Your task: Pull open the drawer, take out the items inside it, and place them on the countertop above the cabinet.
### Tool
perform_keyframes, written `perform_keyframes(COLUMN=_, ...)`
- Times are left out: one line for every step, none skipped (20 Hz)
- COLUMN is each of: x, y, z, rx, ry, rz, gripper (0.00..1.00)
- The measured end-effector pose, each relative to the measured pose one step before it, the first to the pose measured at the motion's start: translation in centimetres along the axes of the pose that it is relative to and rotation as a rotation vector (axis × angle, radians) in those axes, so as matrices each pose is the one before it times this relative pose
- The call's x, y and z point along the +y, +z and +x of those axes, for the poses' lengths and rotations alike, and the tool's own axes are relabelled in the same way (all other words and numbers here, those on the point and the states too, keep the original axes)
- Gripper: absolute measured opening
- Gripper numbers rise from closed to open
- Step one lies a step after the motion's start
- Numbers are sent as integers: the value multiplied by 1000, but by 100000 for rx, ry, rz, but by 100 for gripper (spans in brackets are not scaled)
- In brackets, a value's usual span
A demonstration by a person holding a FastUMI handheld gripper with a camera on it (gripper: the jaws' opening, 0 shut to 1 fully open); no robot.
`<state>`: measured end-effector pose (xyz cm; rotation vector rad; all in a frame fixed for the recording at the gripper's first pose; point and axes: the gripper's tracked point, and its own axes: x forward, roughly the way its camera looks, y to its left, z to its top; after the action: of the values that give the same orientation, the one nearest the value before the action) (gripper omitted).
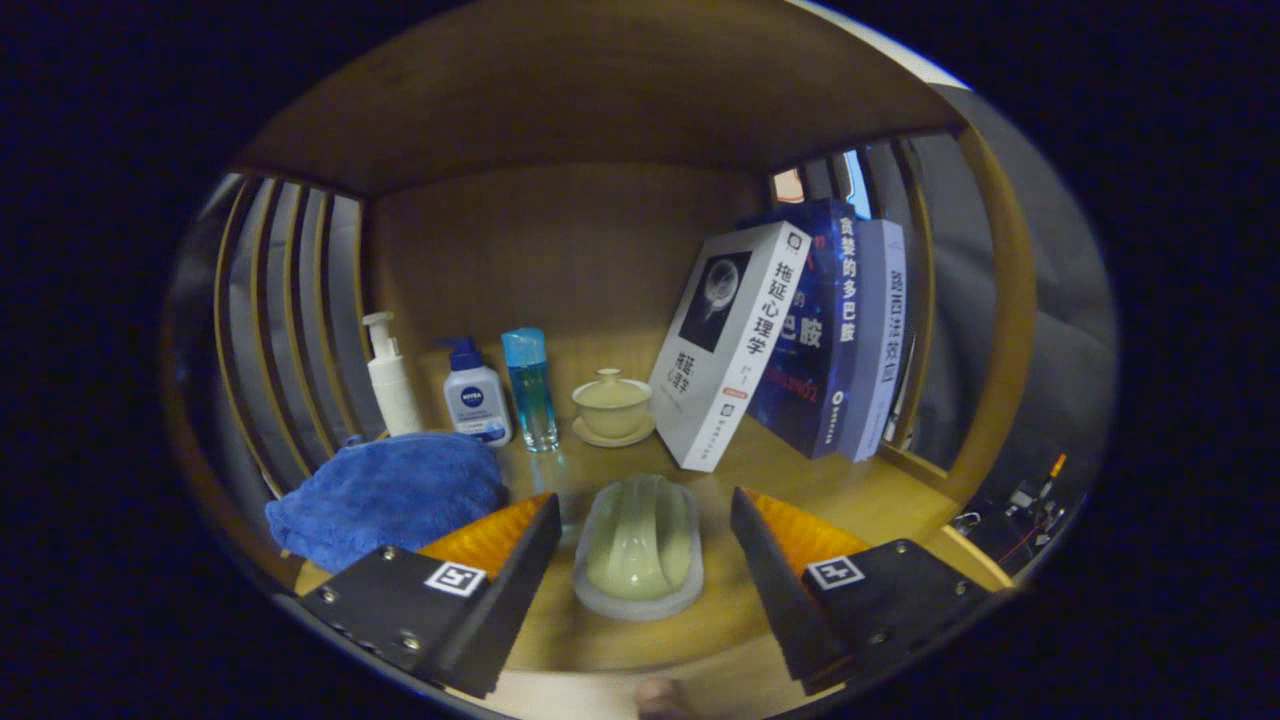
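A pale green soap dish (pixel 638 548) lies on the wooden tabletop (pixel 880 500), between the fingers of the hand-held gripper (pixel 645 540), which stand apart and do not touch it. It seems just placed. A blue cloth (pixel 385 495) lies left; bottles, a lidded cup (pixel 611 405) and leaning books (pixel 790 340) stand beyond. Next, probably backing off toward the drawer.

Surface: we see a warm wooden countertop (pixel 880 500) | Enclosure: wooden back panel (pixel 560 250) and wooden top overhead (pixel 600 90) | Sides: slatted wooden rails (pixel 290 320) left and right | Beyond: grey wall, perhaps fabric (pixel 1060 300) | Light: dim, amber.
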<state>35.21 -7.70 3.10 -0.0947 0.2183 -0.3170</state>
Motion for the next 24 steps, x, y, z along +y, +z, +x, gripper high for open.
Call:
perform_keyframes(x=-563, y=275, z=-1196, rx=-1346, ry=-848, rz=-306, gripper=98)
perform_keyframes(x=-672, y=194, z=-1477, rx=-1719, ry=-712, rz=-720, gripper=98)
perform_keyframes(x=-270, y=387, z=-1787, rx=-2936, ry=719, rz=-544, gripper=97)
perform_keyframes(x=-184, y=205, z=-1791, rx=-2496, ry=1296, rz=-1315, gripper=97)
perform_keyframes(x=-304, y=122, z=-2084, rx=-3481, ry=738, rz=-811, gripper=97)
perform_keyframes(x=-52, y=-281, z=-2517, rx=-1571, ry=2443, rz=-1357, gripper=97)
perform_keyframes(x=-92, y=-30, z=-2133, rx=-3344, ry=959, rz=-8, gripper=97)
perform_keyframes(x=34, y=-603, z=-2752, rx=-817, ry=1847, rz=-986, gripper=97)
perform_keyframes(x=-40, y=-265, z=-2024, rx=-2481, ry=713, rz=112, gripper=97)
perform_keyframes(x=-177, y=-918, z=-2012, rx=-393, ry=517, rz=216, gripper=97)
perform_keyframes(x=-118, y=-734, z=-1831, rx=-724, ry=445, rz=353, gripper=97)
perform_keyframes(x=101, y=-1009, z=-1835, rx=347, ry=1813, rz=-650, gripper=97)
perform_keyframes(x=-158, y=-936, z=-1578, rx=532, ry=20, rz=670, gripper=97)
perform_keyframes(x=-160, y=-953, z=-1505, rx=-135, ry=576, rz=1643, gripper=97)
perform_keyframes(x=-284, y=-699, z=-1423, rx=-611, ry=-27, rz=2278, gripper=97)
perform_keyframes(x=-431, y=-837, z=-1357, rx=-91, ry=-464, rz=2651, gripper=97)
perform_keyframes(x=-333, y=-660, z=-1232, rx=-531, ry=237, rz=1857, gripper=97)
perform_keyframes(x=-567, y=-564, z=-853, rx=-27, ry=-628, rz=2174, gripper=97)
perform_keyframes(x=-483, y=-506, z=-634, rx=-833, ry=-206, rz=1916, gripper=97)
perform_keyframes(x=-512, y=-605, z=-411, rx=158, ry=-532, rz=1470, gripper=98)
perform_keyframes(x=-524, y=-719, z=-310, rx=97, ry=-479, rz=1077, gripper=98)
perform_keyframes(x=-385, y=-1035, z=-147, rx=1702, ry=-487, rz=631, gripper=99)
perform_keyframes(x=-364, y=-1154, z=-128, rx=2708, ry=-585, rz=595, gripper=99)
perform_keyframes(x=66, y=-1148, z=85, rx=2491, ry=924, rz=-29, gripper=99)
